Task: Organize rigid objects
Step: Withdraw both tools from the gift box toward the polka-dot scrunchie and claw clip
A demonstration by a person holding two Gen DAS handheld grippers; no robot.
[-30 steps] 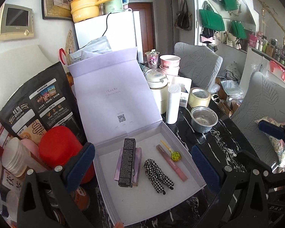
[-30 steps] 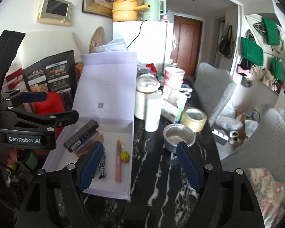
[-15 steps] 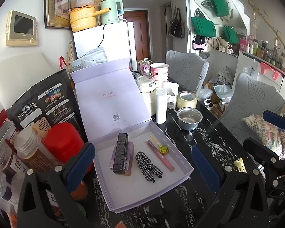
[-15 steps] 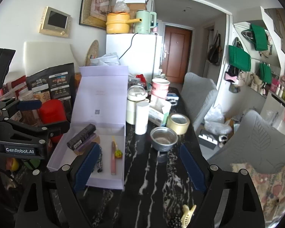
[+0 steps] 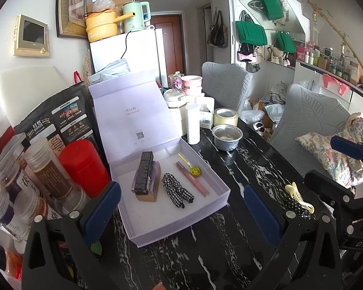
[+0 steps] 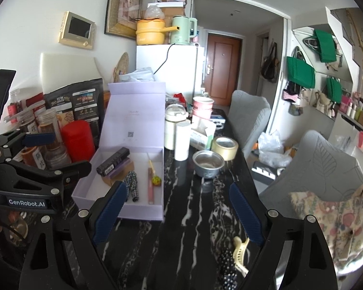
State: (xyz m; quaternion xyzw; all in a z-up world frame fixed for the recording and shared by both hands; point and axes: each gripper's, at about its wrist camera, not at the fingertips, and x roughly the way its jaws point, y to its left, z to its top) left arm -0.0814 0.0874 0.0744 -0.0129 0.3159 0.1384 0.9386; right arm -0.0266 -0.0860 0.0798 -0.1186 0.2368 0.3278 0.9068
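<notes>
Lying low and right of centre in the left wrist view: cream-yellow plastic claw hair clip (image 5: 298, 199), resting on the black marble-patterned worktop (image 5: 230, 249) beside a dark polka-dotted fabric piece (image 5: 290, 205), well apart from the open lilac cardboard gift box (image 5: 220, 186) at centre. Already sitting inside that box: black rectangular cosmetic carton (image 5: 144, 175) stacked on a purple one, black-and-white gingham hair tie (image 5: 177, 191), slim pink tube (image 5: 192, 180), yellow-green ball-headed pin (image 5: 194, 170). Hanging released and empty: left gripper (image 5: 181, 207), jaws spread wide above the box's near corner. Likewise empty: right gripper (image 6: 179, 213), jaws having just been opening, nothing between them, clip (image 6: 239, 253) showing near the lower right pad. Risking, probably, a slipping grasp on the smooth curved clip, or dragging the dotted fabric along with it. Also risking a knock against the steel bowl (image 6: 208, 164), the tape roll (image 6: 225, 147) or the white cylindrical container (image 6: 182, 141) crowding the box's right side during carrying.
</notes>
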